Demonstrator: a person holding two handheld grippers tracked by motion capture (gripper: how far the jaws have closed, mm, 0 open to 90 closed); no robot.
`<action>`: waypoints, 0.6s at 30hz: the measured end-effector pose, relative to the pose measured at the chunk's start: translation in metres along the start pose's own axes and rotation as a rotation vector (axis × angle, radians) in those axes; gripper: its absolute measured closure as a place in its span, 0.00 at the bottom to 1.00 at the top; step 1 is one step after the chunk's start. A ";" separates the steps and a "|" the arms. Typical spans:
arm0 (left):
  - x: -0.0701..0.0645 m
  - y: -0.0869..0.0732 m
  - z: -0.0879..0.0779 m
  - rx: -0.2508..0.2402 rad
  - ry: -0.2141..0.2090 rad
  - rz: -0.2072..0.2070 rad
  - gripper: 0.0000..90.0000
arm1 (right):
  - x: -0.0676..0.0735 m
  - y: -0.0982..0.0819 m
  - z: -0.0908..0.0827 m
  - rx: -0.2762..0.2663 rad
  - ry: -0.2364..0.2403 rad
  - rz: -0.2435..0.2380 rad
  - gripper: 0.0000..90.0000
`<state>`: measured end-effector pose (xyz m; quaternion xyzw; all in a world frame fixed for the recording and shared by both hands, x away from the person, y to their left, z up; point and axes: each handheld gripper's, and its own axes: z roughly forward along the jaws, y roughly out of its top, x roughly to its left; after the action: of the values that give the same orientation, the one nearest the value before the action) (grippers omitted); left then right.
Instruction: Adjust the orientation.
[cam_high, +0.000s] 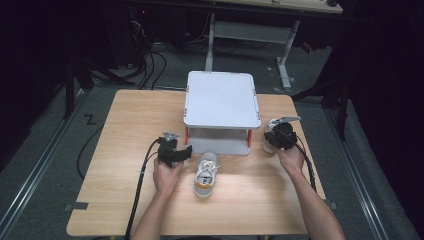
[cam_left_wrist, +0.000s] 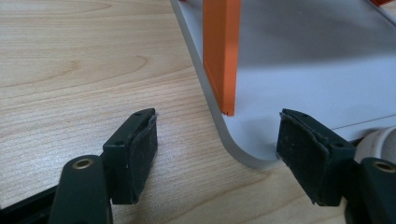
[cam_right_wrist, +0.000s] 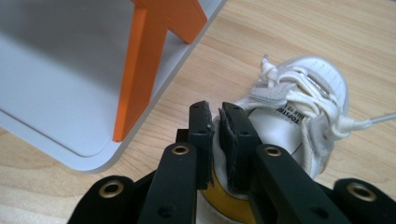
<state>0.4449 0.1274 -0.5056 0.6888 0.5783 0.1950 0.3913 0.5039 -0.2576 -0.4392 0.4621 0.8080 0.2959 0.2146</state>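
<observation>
Right gripper (cam_right_wrist: 215, 122) sits at the right near corner of the grey shelf (cam_high: 221, 100), jaws clenched on the heel collar of a white sneaker (cam_right_wrist: 299, 109); the high view hides that grip behind the hand. Left gripper (cam_left_wrist: 217, 144) rests low on the table (cam_high: 130, 125) left of the shelf, jaws released and empty. Second sneaker (cam_high: 206, 174) lies between the hands, near side of the shelf.

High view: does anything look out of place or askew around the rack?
The two white shoes are split up: one lies in front of the grey rack, the other sits at its right side, pinched at the heel by the right gripper. No damage visible.
</observation>
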 end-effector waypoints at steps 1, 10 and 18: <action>0.000 0.000 0.000 0.000 -0.001 0.000 0.32 | 0.000 0.000 -0.002 -0.004 0.005 -0.009 0.93; 0.000 0.000 0.000 0.002 -0.002 0.003 0.33 | 0.005 -0.005 -0.014 -0.017 0.001 -0.068 0.93; 0.000 0.000 0.000 0.003 -0.003 -0.001 0.33 | 0.012 -0.011 -0.036 -0.062 0.018 -0.121 0.94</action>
<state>0.4447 0.1277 -0.5055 0.6895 0.5783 0.1928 0.3911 0.4687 -0.2614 -0.4213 0.4029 0.8268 0.3116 0.2388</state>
